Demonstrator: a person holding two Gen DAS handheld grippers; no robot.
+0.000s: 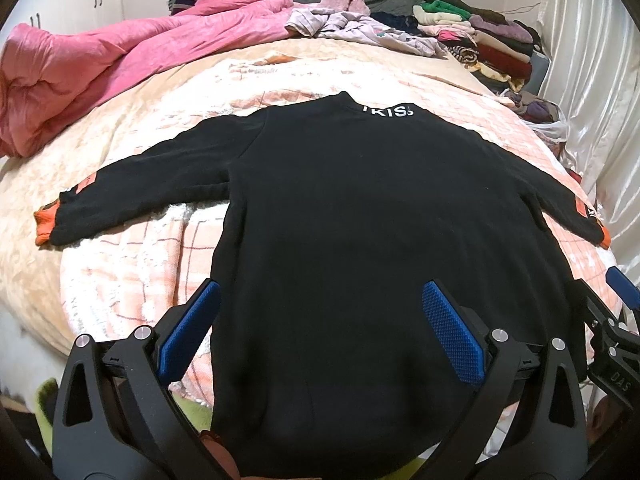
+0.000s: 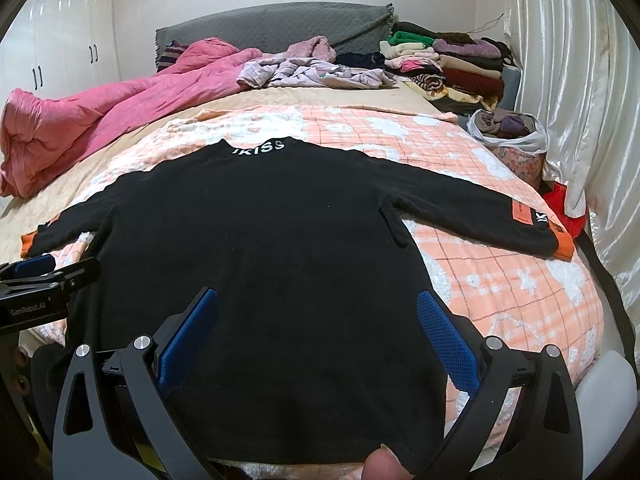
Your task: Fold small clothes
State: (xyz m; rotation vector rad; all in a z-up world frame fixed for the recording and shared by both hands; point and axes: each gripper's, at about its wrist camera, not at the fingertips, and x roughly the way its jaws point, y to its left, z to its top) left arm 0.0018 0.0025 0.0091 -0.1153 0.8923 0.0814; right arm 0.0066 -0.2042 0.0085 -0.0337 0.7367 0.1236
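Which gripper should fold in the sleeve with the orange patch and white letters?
Right. The right gripper is open over the black sweater near that sleeve; the left gripper is at the opposite side.

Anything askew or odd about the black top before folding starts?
Nothing stands out. The black top lies flat on the blanket, both sleeves spread, collar away from the cameras. Both grippers, left and right, are over its hem with jaws open.

The black top [image 1: 360,216] is soft matt cloth on a fuzzy blanket [image 2: 500,264], with a shiny curtain [image 2: 576,80] beside it and bumpy blue rubbery pads [image 1: 452,332] over it.
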